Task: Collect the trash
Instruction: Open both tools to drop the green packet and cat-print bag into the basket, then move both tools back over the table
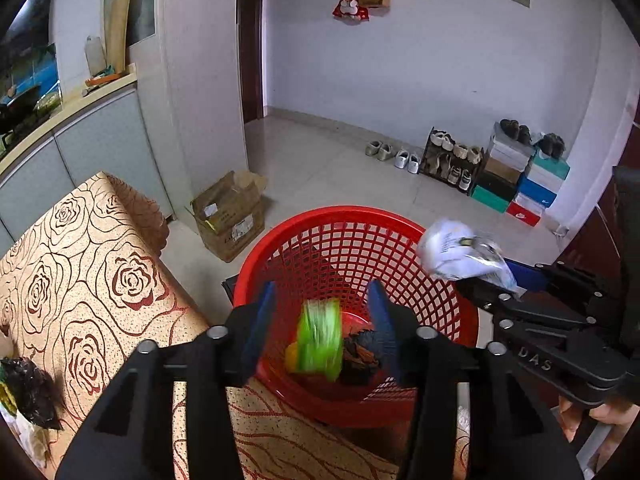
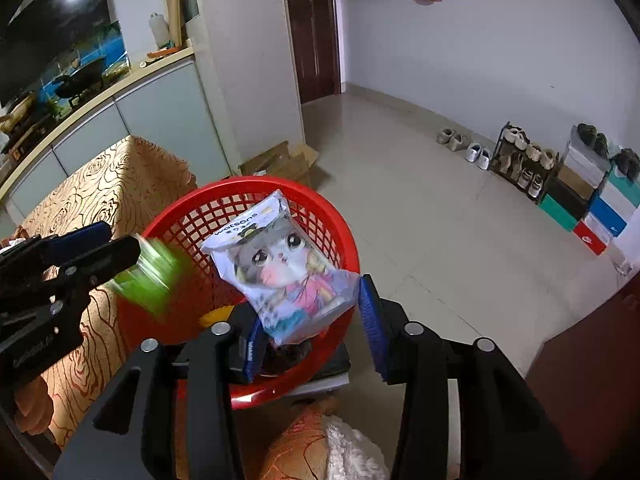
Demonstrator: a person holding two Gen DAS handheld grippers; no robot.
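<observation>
A red mesh basket (image 1: 440, 240) (image 2: 344, 232) stands beside the table edge and holds dark and yellow scraps (image 1: 360, 354). My left gripper (image 1: 322, 312) is open over the basket, and a blurred green packet (image 1: 320, 338) (image 2: 152, 276) is in mid-air between and below its fingers, free of them. My right gripper (image 2: 316, 320) is open over the basket's near rim, and a white packet with a cartoon cat (image 2: 280, 268) (image 1: 460, 252) sits between its fingers, touching neither pad clearly.
A table with a rose-patterned cloth (image 1: 88, 280) lies to the left, with a dark crumpled bag (image 1: 28, 392) on it. A cardboard box (image 1: 230, 216) stands on the tiled floor. Shoes and stacked shoe boxes (image 1: 516, 176) line the far wall.
</observation>
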